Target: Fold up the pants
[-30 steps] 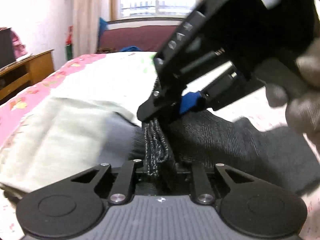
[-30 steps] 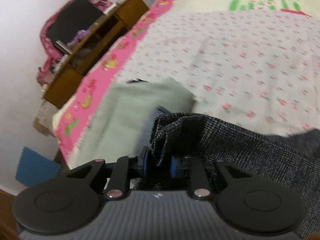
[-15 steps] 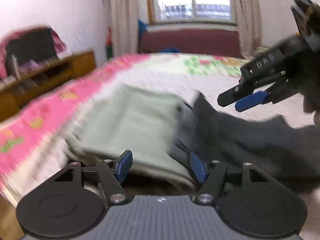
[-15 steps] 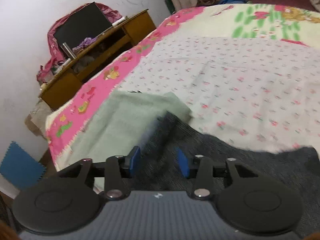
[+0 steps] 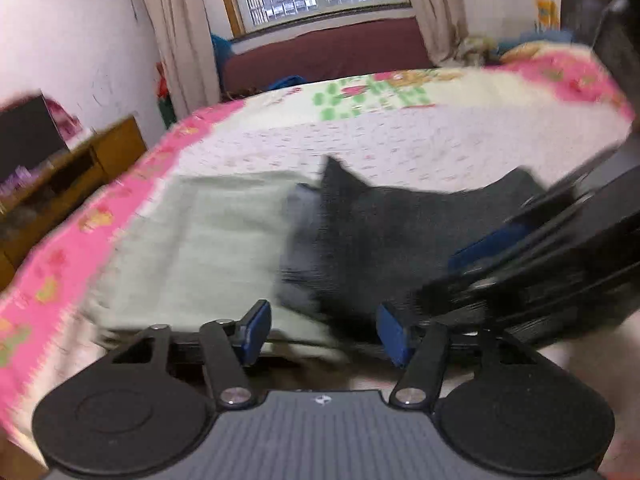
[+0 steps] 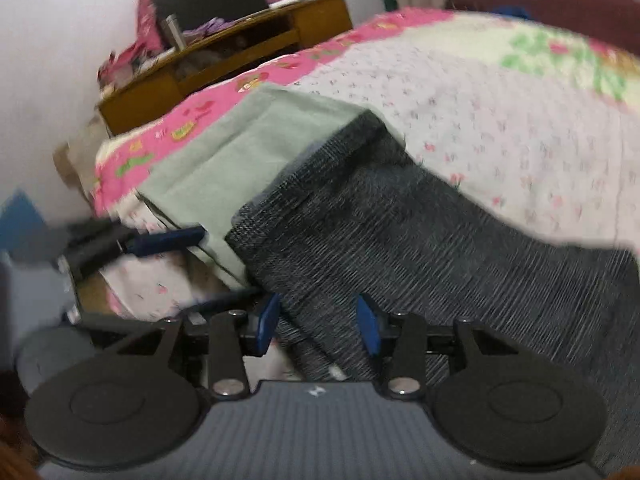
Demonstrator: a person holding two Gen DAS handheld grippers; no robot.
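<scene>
Dark grey knit pants (image 5: 380, 232) lie folded on the bed, one end lapping over a folded pale green garment (image 5: 208, 240). My left gripper (image 5: 324, 334) is open just short of both. Its jaws are closing, and the pads press on nothing. From the right, my right gripper (image 5: 520, 248) reaches in over the pants. In the right wrist view the pants (image 6: 400, 232) run from the green garment (image 6: 240, 152) down between my right gripper's (image 6: 318, 326) parted blue pads, which do not pinch the cloth. The left gripper (image 6: 132, 240) shows at the left edge.
The bed carries a floral sheet (image 5: 400, 148) with a pink border (image 5: 100, 216) along its left edge. A wooden cabinet (image 6: 240, 52) with clutter stands by the wall beyond that edge. A maroon headboard (image 5: 328, 52) sits under the window.
Both grippers were shut on a bunched end of the dark pants; they have let go, opened and drawn back. The pants now lie flat, partly over the green garment.
</scene>
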